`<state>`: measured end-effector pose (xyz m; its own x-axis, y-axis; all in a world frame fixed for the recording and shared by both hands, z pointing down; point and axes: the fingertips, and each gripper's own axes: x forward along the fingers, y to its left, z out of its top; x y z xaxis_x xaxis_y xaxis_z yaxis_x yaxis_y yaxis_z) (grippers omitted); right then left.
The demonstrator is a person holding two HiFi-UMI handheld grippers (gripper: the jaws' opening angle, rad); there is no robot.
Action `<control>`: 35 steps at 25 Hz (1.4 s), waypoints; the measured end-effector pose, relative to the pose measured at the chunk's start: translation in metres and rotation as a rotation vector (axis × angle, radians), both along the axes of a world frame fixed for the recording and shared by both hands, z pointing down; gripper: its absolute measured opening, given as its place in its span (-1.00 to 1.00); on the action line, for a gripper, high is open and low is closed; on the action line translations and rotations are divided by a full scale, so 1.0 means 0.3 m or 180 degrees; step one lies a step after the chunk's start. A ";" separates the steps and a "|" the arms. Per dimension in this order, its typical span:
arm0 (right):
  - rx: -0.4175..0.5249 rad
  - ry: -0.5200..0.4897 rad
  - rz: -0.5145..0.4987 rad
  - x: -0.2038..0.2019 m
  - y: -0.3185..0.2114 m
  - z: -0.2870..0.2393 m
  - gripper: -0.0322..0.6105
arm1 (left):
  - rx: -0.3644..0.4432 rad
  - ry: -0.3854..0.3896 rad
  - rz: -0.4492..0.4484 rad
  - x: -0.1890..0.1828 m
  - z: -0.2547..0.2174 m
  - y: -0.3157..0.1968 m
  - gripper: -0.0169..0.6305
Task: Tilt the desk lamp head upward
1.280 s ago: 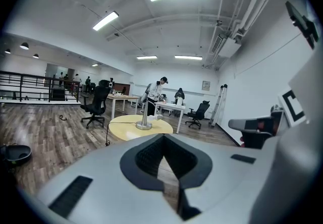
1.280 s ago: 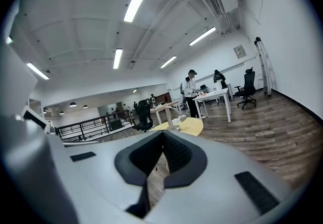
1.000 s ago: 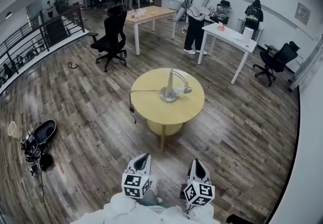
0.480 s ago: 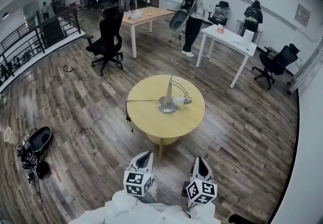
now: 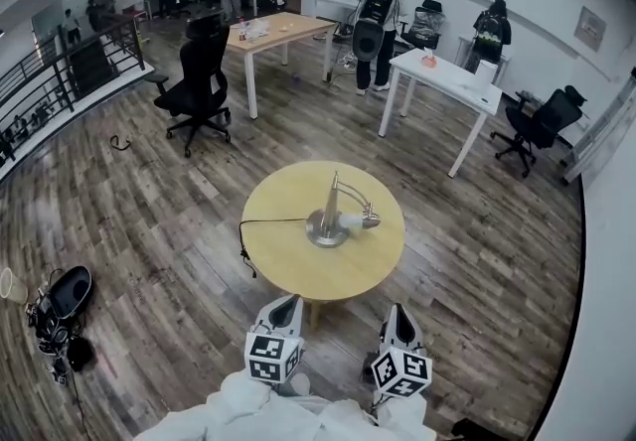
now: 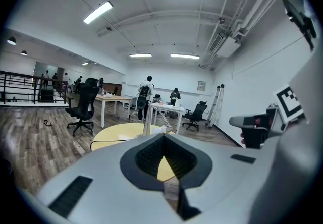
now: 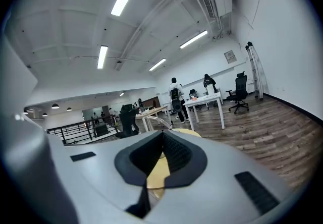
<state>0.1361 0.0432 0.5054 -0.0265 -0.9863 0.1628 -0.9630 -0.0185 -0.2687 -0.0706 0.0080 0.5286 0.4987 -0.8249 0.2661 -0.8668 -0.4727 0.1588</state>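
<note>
The desk lamp (image 5: pixel 333 209) stands near the middle of the round yellow table (image 5: pixel 288 262), its metal base flat on the top. The lamp head (image 5: pixel 359 221) hangs low over the table's right half in the head view, lying roughly level. A black cable (image 5: pixel 260 222) runs from the base across the top and drops over the table's left edge.

Both grippers are on the near side of the table, short of its edge and touching nothing on it. The left gripper (image 5: pixel 288 303) points toward the table's near-left rim. In the left gripper view its jaws are closed tip to tip with nothing gripped – only the yellow table top shows through the gap behind the tips. The right gripper (image 5: pixel 397 309) points toward the near-right rim. Its jaws are likewise pressed together and empty, the lamp's curved arm visible past them.

Beyond the table's far side are a black office chair (image 5: pixel 199 72) and a white desk (image 5: pixel 442 76), with a person (image 5: pixel 378 12) further back.
</note>
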 end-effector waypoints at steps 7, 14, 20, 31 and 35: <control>-0.0144 -0.0049 -0.0063 -0.049 -0.139 0.048 -0.86 | -0.0132 -0.0021 0.0022 -0.021 0.037 -0.139 -0.95; -0.0189 -0.0071 -0.0038 -0.011 -0.266 0.073 -0.86 | -0.0238 -0.0059 0.0048 0.008 0.076 -0.258 -0.95; -0.0221 -0.0105 -0.0077 0.034 -0.456 0.093 -0.86 | -0.0270 -0.0108 0.0008 0.042 0.092 -0.427 -0.95; -0.0141 -0.0105 -0.0361 0.121 -0.862 0.051 -0.86 | -0.0209 -0.0132 -0.0233 0.139 0.042 -0.792 -0.95; -0.0186 -0.0047 -0.0440 0.145 -0.954 0.066 -0.86 | -0.0256 -0.0118 -0.0326 0.161 0.062 -0.857 -0.95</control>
